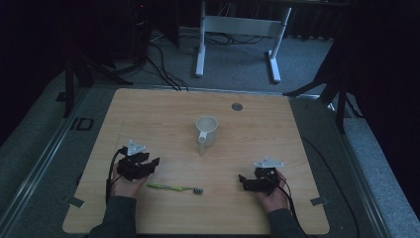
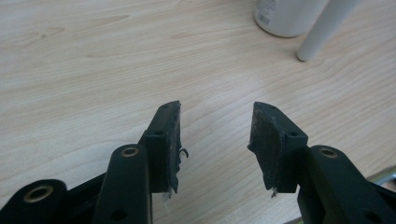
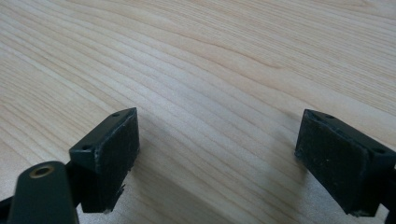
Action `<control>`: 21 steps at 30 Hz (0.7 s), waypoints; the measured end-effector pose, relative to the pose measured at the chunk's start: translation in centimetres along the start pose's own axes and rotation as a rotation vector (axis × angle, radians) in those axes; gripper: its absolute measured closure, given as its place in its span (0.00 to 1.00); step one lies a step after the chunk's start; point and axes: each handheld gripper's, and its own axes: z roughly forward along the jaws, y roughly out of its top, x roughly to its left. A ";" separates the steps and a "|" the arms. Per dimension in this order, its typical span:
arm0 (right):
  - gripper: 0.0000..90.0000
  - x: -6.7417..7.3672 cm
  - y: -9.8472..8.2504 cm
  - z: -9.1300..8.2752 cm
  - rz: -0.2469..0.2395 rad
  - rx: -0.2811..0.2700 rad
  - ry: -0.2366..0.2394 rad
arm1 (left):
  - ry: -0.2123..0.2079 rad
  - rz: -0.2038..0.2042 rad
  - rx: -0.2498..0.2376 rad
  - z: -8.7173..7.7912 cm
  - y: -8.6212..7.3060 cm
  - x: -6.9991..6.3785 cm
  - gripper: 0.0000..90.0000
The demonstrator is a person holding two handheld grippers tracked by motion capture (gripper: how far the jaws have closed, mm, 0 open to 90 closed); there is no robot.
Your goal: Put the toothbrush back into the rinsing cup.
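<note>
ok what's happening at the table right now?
A person holds a gripper in each hand near the front of the wooden table. The left gripper and the right gripper are both open, with nothing between their fingers. A green toothbrush lies flat between them, closer to the left gripper, and a white mug stands behind it near the middle. Neither is touched yet.

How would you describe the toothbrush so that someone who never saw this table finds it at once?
Start from the wooden table and find the white cup near its middle. Nearer the person, between the left gripper and the right gripper, lies the toothbrush. It lies flat, thin, with a yellow-green handle and a dark head.
</note>
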 end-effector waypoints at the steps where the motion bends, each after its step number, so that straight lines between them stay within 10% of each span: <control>1: 0.15 0.0 0.0 0.0 0.000 0.000 0.000 | -0.003 0.013 0.000 -0.1 0.1 -0.1 0.59; 21: 0.15 0.0 0.0 0.0 -0.002 -0.001 0.000 | -0.015 0.114 0.009 -1.2 1.7 -1.2 0.59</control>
